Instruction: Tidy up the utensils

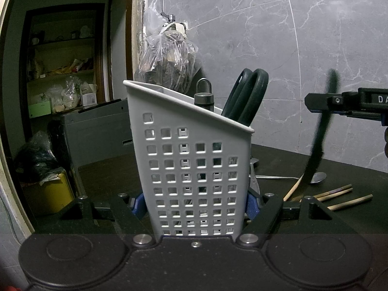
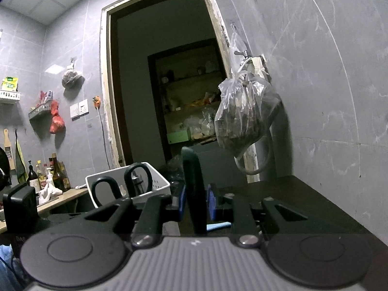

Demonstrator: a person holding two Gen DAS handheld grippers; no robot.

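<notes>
A white perforated utensil caddy (image 1: 198, 169) stands upright on the dark table (image 1: 339, 167), and my left gripper (image 1: 195, 205) is shut on its lower sides with the blue pads (image 1: 252, 206) pressing it. Black scissors (image 1: 247, 97) and a dark cylindrical tool with a loop (image 1: 204, 97) stick out of it. To the right of the caddy, my right gripper (image 1: 317, 101) is shut on a long dark green utensil handle (image 1: 320, 131), held upright above the table. In the right wrist view that handle (image 2: 191, 181) rises between the right gripper (image 2: 196, 203) pads, with the caddy (image 2: 155, 184) to the left.
A metal spoon (image 1: 317, 177) and several wooden chopsticks (image 1: 339, 194) lie on the table right of the caddy. A plastic bag (image 2: 245, 118) hangs on the grey tiled wall behind. A doorway (image 2: 169, 84) opens to shelves, and bottles (image 2: 48, 172) stand on a counter at left.
</notes>
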